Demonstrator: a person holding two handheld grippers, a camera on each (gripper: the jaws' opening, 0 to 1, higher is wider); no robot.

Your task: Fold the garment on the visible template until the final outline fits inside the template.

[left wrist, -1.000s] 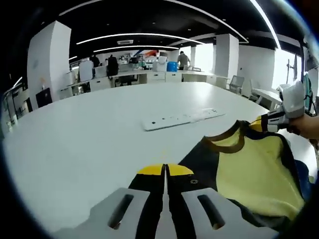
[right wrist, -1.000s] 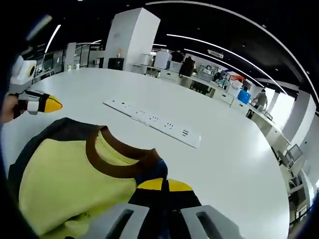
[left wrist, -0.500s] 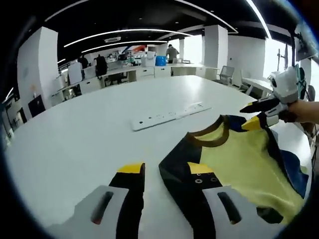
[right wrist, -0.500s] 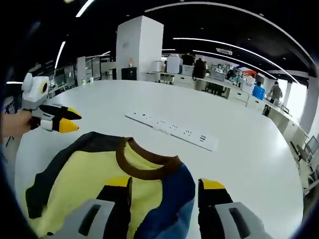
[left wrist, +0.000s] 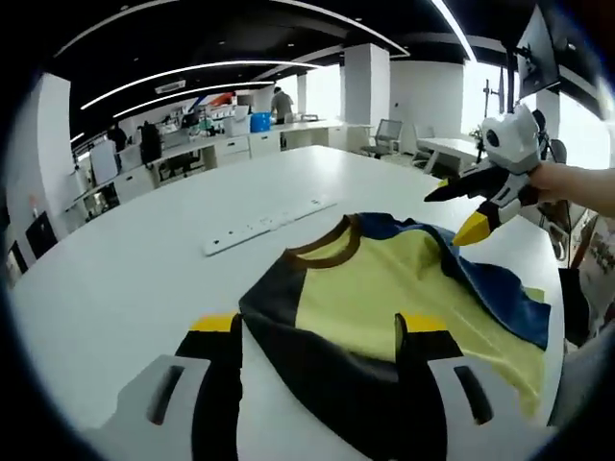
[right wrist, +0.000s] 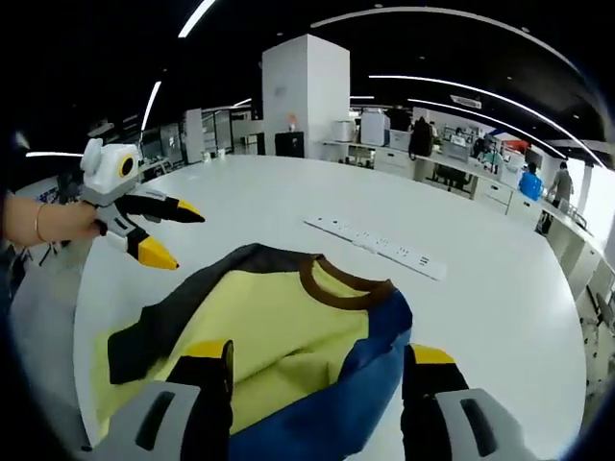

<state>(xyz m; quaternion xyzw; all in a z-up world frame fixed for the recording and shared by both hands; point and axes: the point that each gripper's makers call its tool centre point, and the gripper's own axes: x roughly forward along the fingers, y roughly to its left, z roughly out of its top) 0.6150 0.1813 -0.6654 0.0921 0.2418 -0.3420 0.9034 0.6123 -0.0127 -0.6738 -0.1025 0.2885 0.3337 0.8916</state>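
— What did the garment look like at that point?

— It was a yellow shirt (left wrist: 384,307) with a brown ribbed collar, lying on the white table (left wrist: 125,279). One sleeve and shoulder was dark, nearly black; the other was blue. In the left gripper view the blue sleeve was folded in over the yellow body, and the dark one lay along the near edge. The cloth was rumpled, not flat.

— And where did it sit?

— Near the table's edge, with the collar pointing towards a long white power strip (left wrist: 269,223) that lay apart from it on the bare tabletop. In the right gripper view the shirt (right wrist: 279,327) sat right in front of the jaws, blue sleeve on the right, dark sleeve on the left.

— Were the tongs gripping anything?

— No. The left gripper (left wrist: 322,331) had its yellow-tipped jaws spread wide, either side of the dark sleeve, with nothing clamped between them. The right gripper (right wrist: 322,360) was spread likewise over the shirt's near part. Each showed in the other's view too, held in a hand above the table just beside the shirt, jaws parted and clear of the cloth.

— Anything behind?

— An open office with desks, white pillars and a few people far off.
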